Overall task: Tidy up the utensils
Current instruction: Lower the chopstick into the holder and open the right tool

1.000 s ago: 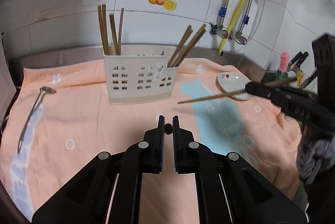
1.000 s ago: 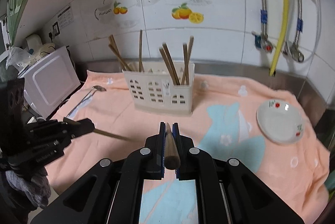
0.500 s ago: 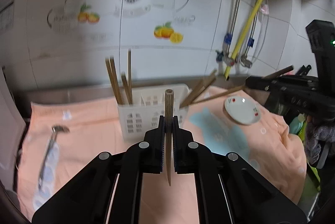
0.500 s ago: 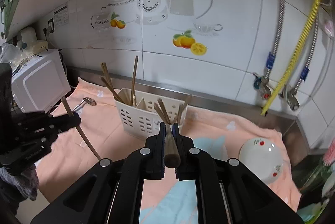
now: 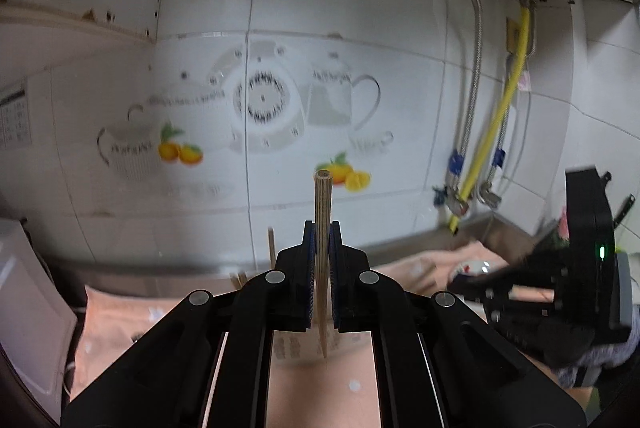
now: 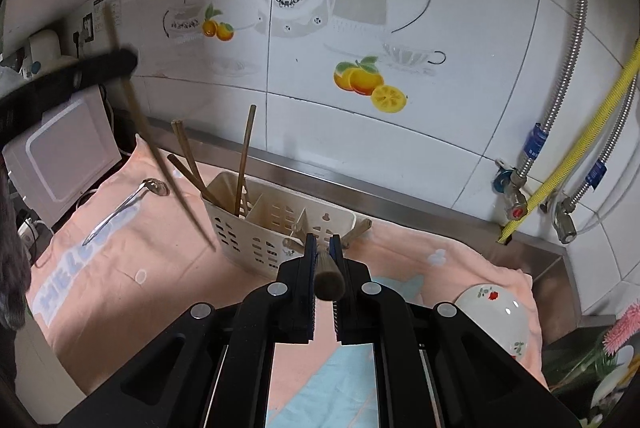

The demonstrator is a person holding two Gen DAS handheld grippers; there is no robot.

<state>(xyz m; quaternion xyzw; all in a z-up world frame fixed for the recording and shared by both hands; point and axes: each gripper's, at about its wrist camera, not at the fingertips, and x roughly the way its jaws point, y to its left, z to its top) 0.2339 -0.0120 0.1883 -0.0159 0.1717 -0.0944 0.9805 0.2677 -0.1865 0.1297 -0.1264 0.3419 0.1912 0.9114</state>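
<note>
1. Hanging above the cream slotted plastic utensil holder (image 6: 276,224), each black gripper is clenched on one brown wooden chopstick: left gripper (image 5: 320,248) on chopstick (image 5: 321,228), right gripper (image 6: 322,260) on chopstick (image 6: 328,280).
2. Either tip could catch the holder's rim and tip it over.
3. Sticks already leaning inside the holder may block entry.

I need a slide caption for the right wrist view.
Right gripper clamps a brown wooden chopstick before the cream plastic utensil caddy.

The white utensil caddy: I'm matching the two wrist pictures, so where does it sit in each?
Left wrist view: almost wholly hidden behind the left tool; only chopstick tops poke up left of it.
Right wrist view: utensil caddy at centre, just beyond the right tool, on the peach cloth.
Shared landmark: the orange-fruit wall decal.
</note>
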